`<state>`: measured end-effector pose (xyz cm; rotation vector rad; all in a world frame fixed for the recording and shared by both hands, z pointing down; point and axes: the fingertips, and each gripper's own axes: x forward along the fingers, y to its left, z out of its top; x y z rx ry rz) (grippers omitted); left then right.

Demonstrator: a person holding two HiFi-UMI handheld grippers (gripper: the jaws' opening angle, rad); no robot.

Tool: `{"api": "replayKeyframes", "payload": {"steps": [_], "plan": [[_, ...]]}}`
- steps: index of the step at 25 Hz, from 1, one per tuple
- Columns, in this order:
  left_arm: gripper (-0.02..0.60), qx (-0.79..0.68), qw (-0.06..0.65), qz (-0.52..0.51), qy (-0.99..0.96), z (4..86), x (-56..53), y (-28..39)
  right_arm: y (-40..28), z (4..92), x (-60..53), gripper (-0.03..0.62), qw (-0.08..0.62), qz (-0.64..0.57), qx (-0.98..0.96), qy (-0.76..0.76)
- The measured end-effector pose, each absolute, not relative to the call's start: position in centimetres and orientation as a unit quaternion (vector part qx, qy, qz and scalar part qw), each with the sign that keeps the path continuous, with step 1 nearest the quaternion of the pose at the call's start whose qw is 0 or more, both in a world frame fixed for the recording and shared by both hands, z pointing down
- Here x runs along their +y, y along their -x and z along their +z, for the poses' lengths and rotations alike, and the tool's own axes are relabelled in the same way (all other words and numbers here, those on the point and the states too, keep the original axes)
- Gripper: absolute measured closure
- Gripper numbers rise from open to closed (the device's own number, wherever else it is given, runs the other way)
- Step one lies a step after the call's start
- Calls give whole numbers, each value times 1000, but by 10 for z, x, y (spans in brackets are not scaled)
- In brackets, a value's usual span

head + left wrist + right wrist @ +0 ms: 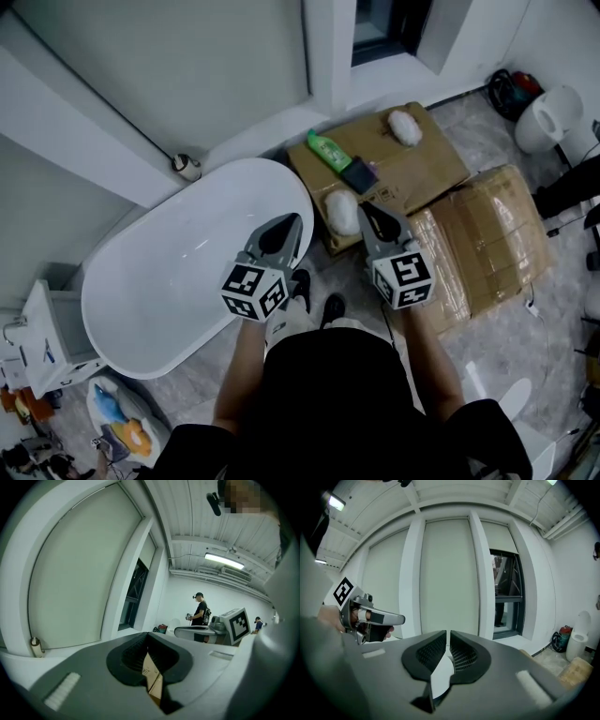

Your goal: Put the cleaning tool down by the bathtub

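Observation:
A white fluffy cleaning tool (342, 211) lies on flattened cardboard (422, 169) right beside the rim of the white bathtub (169, 281). A second white fluffy one (405, 127) lies farther back on the same cardboard. Both grippers are held up level in front of the person, well above the floor and touching nothing. The left gripper (281, 228) (147, 637) hangs over the tub's right end, its jaws together and empty. The right gripper (375, 217) (448, 632) hangs just right of the near fluffy tool, its jaws a thin slit apart with nothing between them.
A green bottle (328, 150) and a dark block (358, 173) lie on the cardboard. More taped cardboard (487, 234) covers the floor at right. A white fixture (548, 117) stands at the far right, a white cabinet (47, 328) left of the tub. A person (200, 611) stands across the room.

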<state>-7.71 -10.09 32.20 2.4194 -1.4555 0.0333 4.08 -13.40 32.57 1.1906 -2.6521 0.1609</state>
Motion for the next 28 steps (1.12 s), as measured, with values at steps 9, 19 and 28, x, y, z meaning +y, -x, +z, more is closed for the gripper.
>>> {"api": "replayKeyframes", "payload": {"steps": [9, 19, 28], "plan": [[583, -508, 142, -1, -850, 303, -104, 77, -43, 296, -127, 585, 90, 52, -905, -412], [583, -507, 131, -1, -852, 298, -107, 72, -47, 280, -121, 588, 90, 49, -909, -405], [583, -504, 133, -1, -854, 298, -110, 71, -51, 284, -119, 588, 89, 55, -908, -405]]}}
